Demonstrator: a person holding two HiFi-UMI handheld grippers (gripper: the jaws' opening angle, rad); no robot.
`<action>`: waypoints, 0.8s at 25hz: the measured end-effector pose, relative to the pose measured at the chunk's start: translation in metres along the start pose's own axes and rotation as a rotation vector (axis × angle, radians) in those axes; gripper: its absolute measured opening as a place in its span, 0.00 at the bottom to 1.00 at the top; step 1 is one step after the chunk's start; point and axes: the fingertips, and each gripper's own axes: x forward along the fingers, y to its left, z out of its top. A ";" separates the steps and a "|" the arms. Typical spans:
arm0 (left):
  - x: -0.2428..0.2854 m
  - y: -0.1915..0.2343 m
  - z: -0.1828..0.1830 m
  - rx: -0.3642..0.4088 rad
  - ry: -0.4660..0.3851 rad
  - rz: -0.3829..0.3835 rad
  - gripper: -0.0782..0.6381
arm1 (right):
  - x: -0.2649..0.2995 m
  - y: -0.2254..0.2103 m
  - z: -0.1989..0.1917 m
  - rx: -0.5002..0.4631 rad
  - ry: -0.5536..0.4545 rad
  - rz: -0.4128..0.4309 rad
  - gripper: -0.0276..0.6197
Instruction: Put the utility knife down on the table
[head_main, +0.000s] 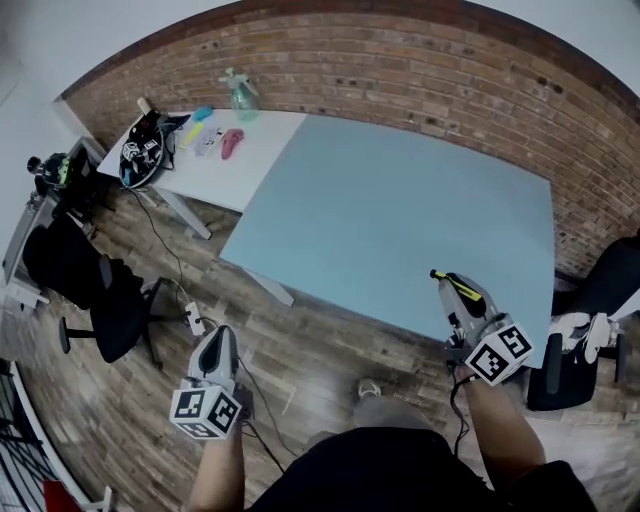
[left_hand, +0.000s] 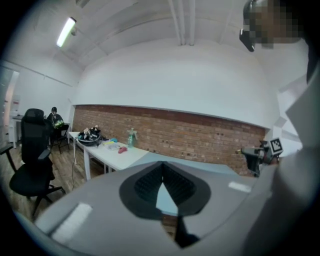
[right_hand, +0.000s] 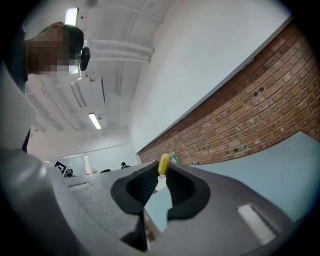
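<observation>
Tabletops: two, a light blue tabletop (head_main: 400, 210) and a white tabletop (head_main: 265, 150) (the small items on the white one are too blurred to count). Tongs: two, left tongs (head_main: 222, 338) and right tongs (head_main: 458, 295). Utility knife (head_main: 456, 285): one. Spray bottle (head_main: 240, 97): one. Black office chairs: two, left-hand chair (head_main: 95, 290) and right-hand chair (head_main: 600, 295). Power strip (head_main: 193, 320): one.

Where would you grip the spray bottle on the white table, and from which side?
The spray bottle stands upright close to the brick wall, so probably take its body just below the trigger head, jaws level, coming from the white table's open front edge.
</observation>
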 end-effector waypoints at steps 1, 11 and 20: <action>0.015 -0.004 0.005 0.003 -0.008 -0.017 0.11 | 0.009 -0.006 0.002 -0.002 0.000 0.000 0.12; 0.115 -0.029 0.027 0.021 -0.013 -0.153 0.11 | 0.059 -0.058 -0.008 -0.004 0.074 -0.055 0.12; 0.193 0.009 0.019 0.106 0.060 -0.269 0.11 | 0.125 -0.073 -0.012 0.129 -0.026 -0.174 0.12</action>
